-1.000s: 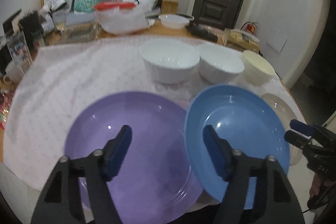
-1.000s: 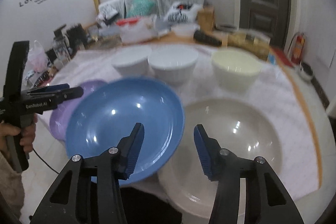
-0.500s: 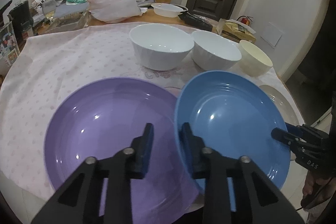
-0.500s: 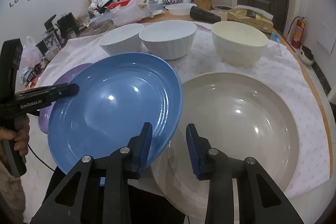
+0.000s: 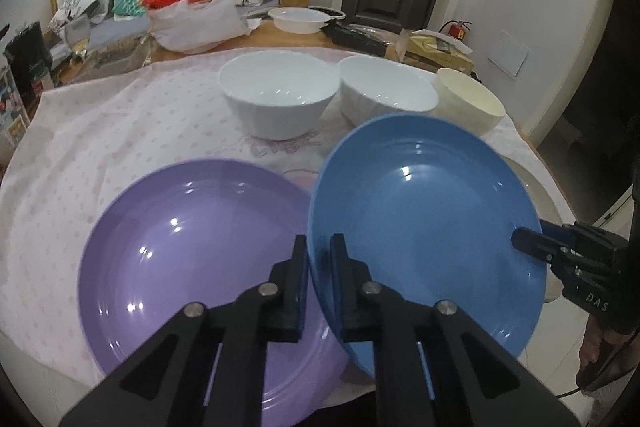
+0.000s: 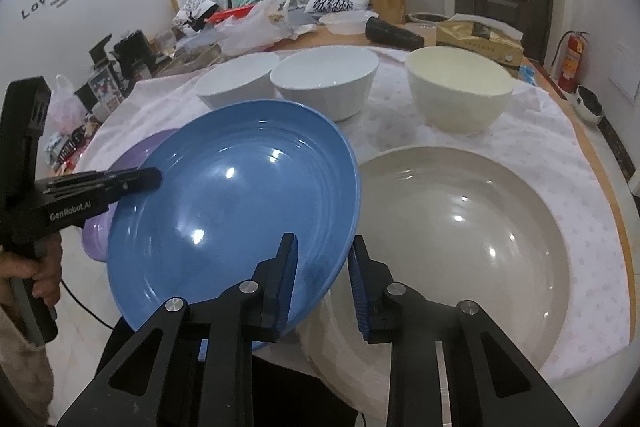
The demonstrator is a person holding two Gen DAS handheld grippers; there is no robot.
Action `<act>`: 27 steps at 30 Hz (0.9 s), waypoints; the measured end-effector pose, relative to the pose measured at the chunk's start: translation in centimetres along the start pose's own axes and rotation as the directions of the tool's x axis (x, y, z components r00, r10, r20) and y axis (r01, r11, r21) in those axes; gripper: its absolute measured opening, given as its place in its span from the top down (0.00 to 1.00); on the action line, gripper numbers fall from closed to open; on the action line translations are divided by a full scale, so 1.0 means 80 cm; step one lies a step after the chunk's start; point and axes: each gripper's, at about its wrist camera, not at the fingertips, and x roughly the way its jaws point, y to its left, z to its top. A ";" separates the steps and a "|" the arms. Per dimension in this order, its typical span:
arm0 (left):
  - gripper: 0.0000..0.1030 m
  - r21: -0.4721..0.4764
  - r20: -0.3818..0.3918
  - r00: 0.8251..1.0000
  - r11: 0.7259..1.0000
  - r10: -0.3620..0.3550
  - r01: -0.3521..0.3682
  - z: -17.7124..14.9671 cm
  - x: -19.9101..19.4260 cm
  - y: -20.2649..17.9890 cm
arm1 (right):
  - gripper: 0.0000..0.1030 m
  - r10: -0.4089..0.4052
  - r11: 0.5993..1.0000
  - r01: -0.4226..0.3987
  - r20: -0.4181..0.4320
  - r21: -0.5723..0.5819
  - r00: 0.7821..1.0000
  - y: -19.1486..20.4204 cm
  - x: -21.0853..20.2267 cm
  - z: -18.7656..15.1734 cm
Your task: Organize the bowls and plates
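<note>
I had both grippers on the blue plate (image 5: 424, 219), raised and tilted between the purple plate (image 5: 192, 251) and grey plate (image 6: 460, 239): left gripper (image 5: 319, 259) fingers clamped its rim, right gripper (image 6: 322, 263) fingers straddled the opposite rim, contact unclear. Nothing was stacked; three bowls (image 5: 280, 99) stood beyond it. The blue plate hid the worktop beneath.

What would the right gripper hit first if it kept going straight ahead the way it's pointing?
The right gripper already straddles the blue plate rim. Straight on, that rim would probably slide deeper between its fingers; beyond it, likely the white bowl, though depth is unclear.
</note>
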 end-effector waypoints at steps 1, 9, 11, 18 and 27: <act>0.92 0.010 0.004 1.000 1.000 -0.002 0.002 0.003 -0.002 -0.006 | 0.80 -0.008 1.000 0.008 0.009 -0.001 1.000 -0.002 -0.004 0.002; 0.92 0.109 -0.015 0.996 0.991 -0.083 0.084 0.035 0.004 -0.079 | 0.80 -0.104 0.993 0.101 0.048 0.057 0.993 -0.057 -0.041 -0.003; 0.92 0.140 -0.031 0.995 0.985 -0.094 0.098 0.041 0.008 -0.101 | 0.80 -0.133 0.989 0.130 0.038 0.072 0.990 -0.076 -0.048 -0.005; 0.92 0.264 -0.136 0.988 0.959 -0.069 0.104 0.047 0.046 -0.166 | 0.80 -0.211 0.975 0.214 -0.046 0.063 0.976 -0.127 -0.052 -0.015; 0.90 0.348 -0.199 0.980 0.936 0.016 0.055 0.046 0.070 -0.188 | 0.80 -0.269 0.963 0.267 -0.146 -0.034 0.952 -0.135 -0.029 -0.017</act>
